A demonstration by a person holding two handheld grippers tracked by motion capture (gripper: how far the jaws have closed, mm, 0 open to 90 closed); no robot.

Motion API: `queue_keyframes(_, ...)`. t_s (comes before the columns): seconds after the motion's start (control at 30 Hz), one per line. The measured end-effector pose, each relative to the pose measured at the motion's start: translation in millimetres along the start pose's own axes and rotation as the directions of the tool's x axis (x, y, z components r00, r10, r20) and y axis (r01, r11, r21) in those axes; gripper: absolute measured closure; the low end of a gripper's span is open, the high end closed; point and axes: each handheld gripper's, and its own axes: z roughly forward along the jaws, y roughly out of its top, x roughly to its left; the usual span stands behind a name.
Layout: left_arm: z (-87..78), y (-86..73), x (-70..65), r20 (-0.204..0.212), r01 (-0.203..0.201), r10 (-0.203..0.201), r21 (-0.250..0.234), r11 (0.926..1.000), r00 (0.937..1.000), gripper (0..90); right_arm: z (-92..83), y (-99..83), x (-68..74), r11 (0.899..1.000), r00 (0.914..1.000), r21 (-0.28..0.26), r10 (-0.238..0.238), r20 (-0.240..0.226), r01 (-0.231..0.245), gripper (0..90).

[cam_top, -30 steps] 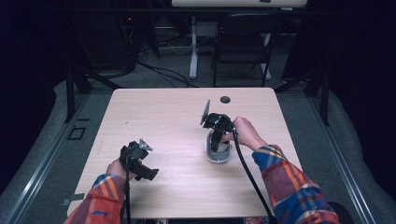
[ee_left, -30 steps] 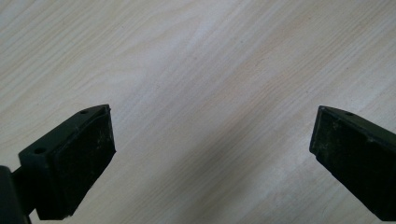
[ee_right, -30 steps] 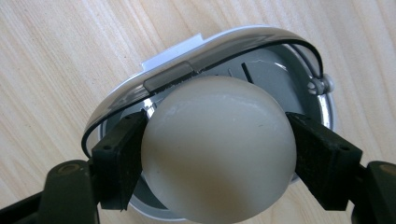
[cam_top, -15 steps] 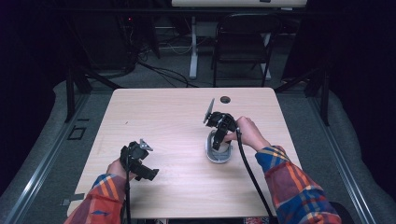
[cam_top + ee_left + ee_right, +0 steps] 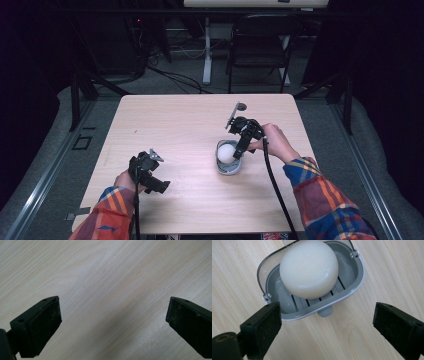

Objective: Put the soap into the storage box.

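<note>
A round white soap (image 5: 309,267) lies in a grey soap dish (image 5: 352,287) whose clear lid is swung back on its hinges. In the high view the soap (image 5: 226,153) and dish (image 5: 229,169) sit right of the table's middle. My right gripper (image 5: 327,325) hovers just above the dish's near rim; its jaws have just been opening and nothing is between them. From above, the right gripper (image 5: 241,149) points down at the dish's right side. My left gripper (image 5: 113,322) is open over bare wood, at the front left (image 5: 159,185).
A small dark round thing (image 5: 241,106) lies near the table's far edge (image 5: 205,96). Beyond the table stand a black chair (image 5: 260,45) and a white post with cables on the floor.
The right gripper has lifted out of the dish and drawn slightly back to the right, leaving the soap lying uncovered in it. The left hand has stayed put.
</note>
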Motion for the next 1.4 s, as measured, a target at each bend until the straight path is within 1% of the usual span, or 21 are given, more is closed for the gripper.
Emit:
queue_keyframes(0.13, 0.1, 0.1, 0.1, 0.000, 0.000, 0.000, 0.001, 1.0000, 1.0000, 0.1, -4.2, -6.4, -0.3, 1.000, 1.0000, -0.010, -0.001, 0.005, 0.001, 3.6)
queue_keyframes(0.17, 0.1, 0.1, 0.0, -0.001, 0.000, 0.000, 0.001, 1.0000, 1.0000, 0.2, -5.3, -8.8, -0.3, 1.000, 0.9999, -0.019, 0.010, 0.002, -0.010, 1.8)
queue_keyframes(0.27, -0.1, 0.1, 0.0, -0.002, 0.000, 0.000, 0.000, 1.0000, 1.0000, 0.2, -9.3, -15.8, -0.9, 1.000, 0.9999, -0.026, 0.014, 0.007, -0.013, 0.0)
queue_keyframes(0.37, -0.1, -0.1, 0.1, 0.000, 0.001, -0.001, -0.002, 1.0000, 1.0000, 0.1, -12.9, -23.3, -0.5, 0.999, 0.9997, -0.030, 0.011, 0.020, -0.010, 0.0)
queue_keyframes(0.4, -0.1, 0.0, 0.0, -0.002, 0.001, -0.001, -0.002, 1.0000, 1.0000, 0.2, -13.1, -26.5, 0.5, 0.999, 0.9996, -0.051, 0.020, 0.019, -0.019, 0.0)
queue_keyframes(0.47, -0.2, 0.0, -0.2, -0.004, 0.001, -0.001, -0.003, 1.0000, 1.0000, 0.2, -17.4, -31.8, 1.0, 0.999, 0.9995, -0.040, 0.012, 0.030, -0.010, 0.0)
queue_keyframes(0.53, -0.1, 0.1, -0.3, -0.004, 0.000, 0.000, 0.000, 1.0000, 1.0000, 0.2, -20.2, -37.1, 2.3, 0.999, 0.9990, -0.051, 0.019, 0.040, -0.017, 0.0)
queue_keyframes(0.57, -0.1, 0.2, -0.3, -0.005, -0.001, 0.001, 0.000, 1.0000, 1.0000, 0.2, -25.0, -44.0, 3.0, 0.999, 0.9985, -0.046, 0.008, 0.055, -0.005, 0.0)
queue_keyframes(0.63, 0.1, 0.4, -0.3, -0.005, -0.001, 0.001, 0.003, 1.0000, 1.0000, 0.1, -26.4, -46.5, 3.4, 0.999, 0.9983, -0.045, 0.008, 0.058, -0.006, 0.0)
queue_keyframes(0.7, 0.1, 0.5, -0.4, -0.006, -0.003, 0.003, 0.003, 1.0000, 1.0000, 0.2, -29.8, -55.0, 3.8, 0.999, 0.9975, -0.047, 0.013, 0.069, -0.009, 0.0)
queue_keyframes(0.73, 0.1, 0.6, -0.6, -0.007, -0.002, 0.002, 0.003, 1.0000, 1.0000, 0.2, -29.7, -57.9, 4.0, 0.998, 0.9974, -0.059, 0.018, 0.070, -0.014, 0.0)
queue_keyframes(0.77, 0.0, 0.5, -0.8, -0.008, -0.003, 0.003, 0.003, 1.0000, 1.0000, 0.2, -30.8, -61.2, 3.8, 0.998, 0.9971, -0.054, 0.018, 0.074, -0.014, 0.0)
queue_keyframes(0.8, -0.1, 0.5, -0.9, -0.008, -0.003, 0.003, 0.003, 1.0000, 1.0000, 0.1, -31.8, -68.4, 4.4, 0.998, 0.9966, -0.059, 0.033, 0.076, -0.028, 0.0)
queue_keyframes(0.83, -0.2, 0.4, -1.0, -0.008, -0.003, 0.003, 0.003, 1.0000, 1.0000, 0.1, -32.0, -71.1, 3.7, 0.998, 0.9966, -0.060, 0.028, 0.077, -0.024, 0.0)
queue_keyframes(0.97, -0.1, 0.4, -1.0, -0.010, -0.002, 0.002, 0.003, 1.0000, 0.9999, 0.1, -32.5, -82.5, 3.5, 0.998, 0.9957, -0.057, 0.043, 0.082, -0.038, 0.0)
queue_keyframes(1.03, 0.0, 0.4, -0.9, -0.010, -0.001, 0.001, 0.002, 1.0000, 0.9999, 0.2, -32.9, -89.0, 3.0, 0.998, 0.9944, -0.048, 0.047, 0.095, -0.042, 0.0)
queue_keyframes(1.1, -0.1, 0.2, -0.7, -0.012, 0.002, -0.002, 0.000, 1.0000, 0.9999, 0.2, -33.5, -99.4, 2.6, 0.996, 0.9932, -0.063, 0.064, 0.097, -0.058, 0.0)
queue_keyframes(1.17, 0.0, 0.3, -0.7, -0.011, 0.001, -0.001, 0.001, 1.0000, 0.9999, 0.2, -33.3, -101.9, 2.7, 0.996, 0.9935, -0.070, 0.070, 0.090, -0.064, 0.0)
queue_keyframes(1.2, 0.1, 0.4, -0.7, -0.011, 0.001, -0.001, 0.001, 1.0000, 0.9999, 0.2, -33.6, -105.0, 2.5, 0.996, 0.9926, -0.067, 0.068, 0.101, -0.061, 0.0)
queue_keyframes(1.3, -0.2, 0.4, -1.0, -0.012, -0.001, 0.001, 0.002, 1.0000, 0.9999, 0.2, -33.3, -118.0, 2.7, 0.994, 0.9910, -0.078, 0.090, 0.099, -0.082, 0.0)
queue_keyframes(1.4, 0.1, 0.3, -0.8, -0.011, 0.000, 0.000, 0.003, 1.0000, 0.9999, 0.2, -33.2, -124.2, 3.7, 0.993, 0.9906, -0.079, 0.099, 0.095, -0.092, 0.0)
